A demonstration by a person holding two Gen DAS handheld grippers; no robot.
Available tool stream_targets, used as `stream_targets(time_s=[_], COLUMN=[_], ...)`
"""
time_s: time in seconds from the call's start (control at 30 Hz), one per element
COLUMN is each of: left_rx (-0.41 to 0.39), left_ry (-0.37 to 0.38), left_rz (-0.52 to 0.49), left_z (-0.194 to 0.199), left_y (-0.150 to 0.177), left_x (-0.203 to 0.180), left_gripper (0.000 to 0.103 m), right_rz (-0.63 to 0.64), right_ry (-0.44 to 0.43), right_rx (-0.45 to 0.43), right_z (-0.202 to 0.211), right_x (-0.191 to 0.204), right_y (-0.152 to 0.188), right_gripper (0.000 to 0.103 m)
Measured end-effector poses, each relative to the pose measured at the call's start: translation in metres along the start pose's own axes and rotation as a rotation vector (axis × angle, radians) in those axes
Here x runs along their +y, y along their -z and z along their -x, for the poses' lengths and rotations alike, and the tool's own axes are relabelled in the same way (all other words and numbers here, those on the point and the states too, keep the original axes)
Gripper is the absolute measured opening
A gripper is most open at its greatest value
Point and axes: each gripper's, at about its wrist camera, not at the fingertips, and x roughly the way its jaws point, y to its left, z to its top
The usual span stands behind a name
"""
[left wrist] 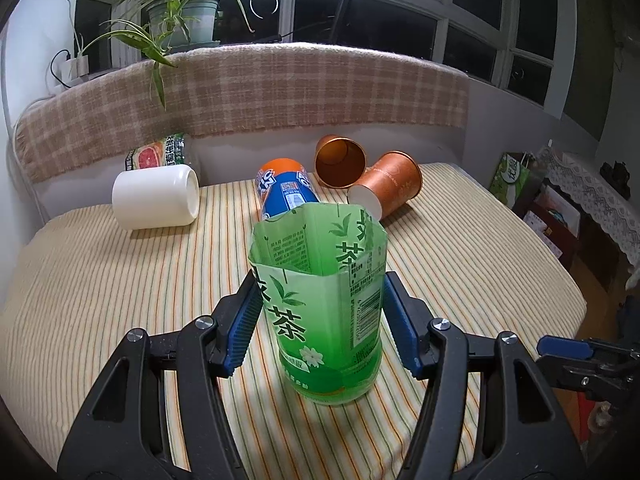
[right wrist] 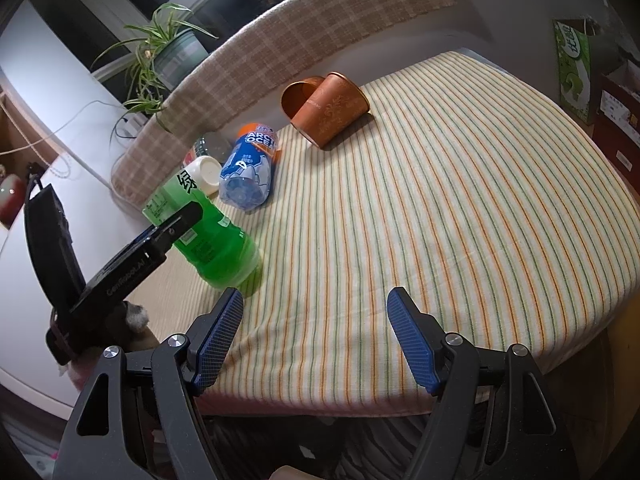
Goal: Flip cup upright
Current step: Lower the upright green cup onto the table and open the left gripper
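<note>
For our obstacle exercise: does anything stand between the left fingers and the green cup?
Nothing visible does. The green cup stands upright on the striped cloth, directly between the left fingers, one on each side. The blue cup lies behind it, out of the way.

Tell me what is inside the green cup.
The green cup stands upright between the left gripper fingers. Through its open top only its own printed inner wall shows; nothing visible inside. The bottom interior is hidden by the front wall.
</note>
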Motion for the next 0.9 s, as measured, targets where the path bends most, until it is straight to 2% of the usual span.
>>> stream_targets(time_s=[0.1,0.33,0.63,0.7,0.77,0.9], left_rx=[0.032,0.045,0.100,0.103,0.103,0.104], left_ry=[0.045,0.066,0.125,0.130,0.130,0.144], left_rz=[0.026,0.044,0.129,0.133,0.138,0.148], left_z=[-0.001,0.001,-0.002,0.000,0.002,0.007], left_y=[0.004,0.008,0.014,0.016,0.016,0.019], left_x=[0.002,0.002,0.014,0.015,0.016,0.020], left_gripper=[0.061,0.062,0.066,0.069,0.079,0.080], right_rz=[0.001,0.001,0.014,0.020,0.026,0.040], right_ry=[0.000,0.002,0.001,0.003,0.004,0.007], right_rx=[-0.002,-0.004,-0.007,-0.009,-0.011,-0.013], right_z=[0.000,0.000,0.002,0.001,0.002,0.001], right_x=[0.001,0.001,0.004,0.006,0.008,0.013], right_y=[-0.001,0.000,0.002,0.002,0.002,0.002], right_gripper=[0.075,0.075,0.075,0.075,0.075,0.075])
